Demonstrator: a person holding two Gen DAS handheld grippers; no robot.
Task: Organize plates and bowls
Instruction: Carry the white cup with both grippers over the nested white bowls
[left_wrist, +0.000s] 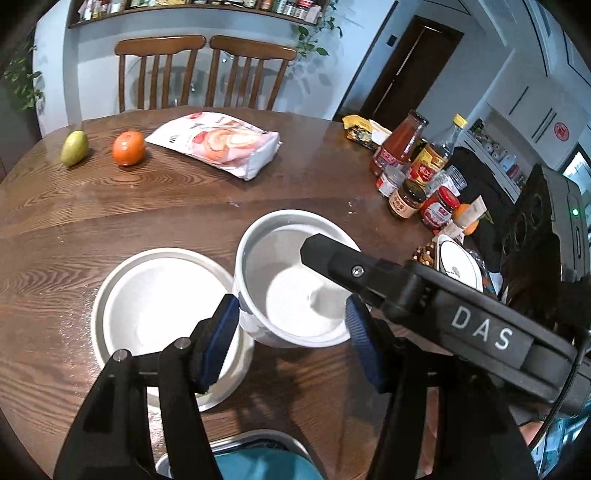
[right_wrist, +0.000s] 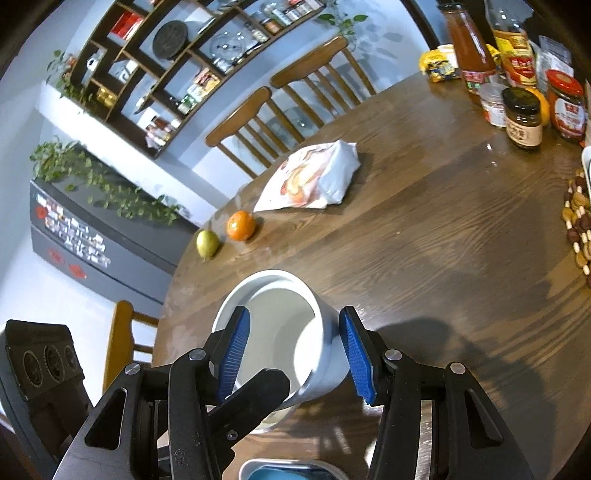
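A deep white bowl is held tilted above the brown wooden table. My right gripper reaches in from the right, one finger inside the bowl; in the right wrist view its blue pads straddle the bowl's wall with a gap showing. My left gripper is open with its pads on either side of the bowl's near edge. A shallower white bowl rests on the table to the left, under the left pad.
A pear, an orange and a snack bag lie at the far side. Sauce bottles and jars crowd the right edge, with a plate beside them. A blue-filled tray sits at the near edge. Two chairs stand behind.
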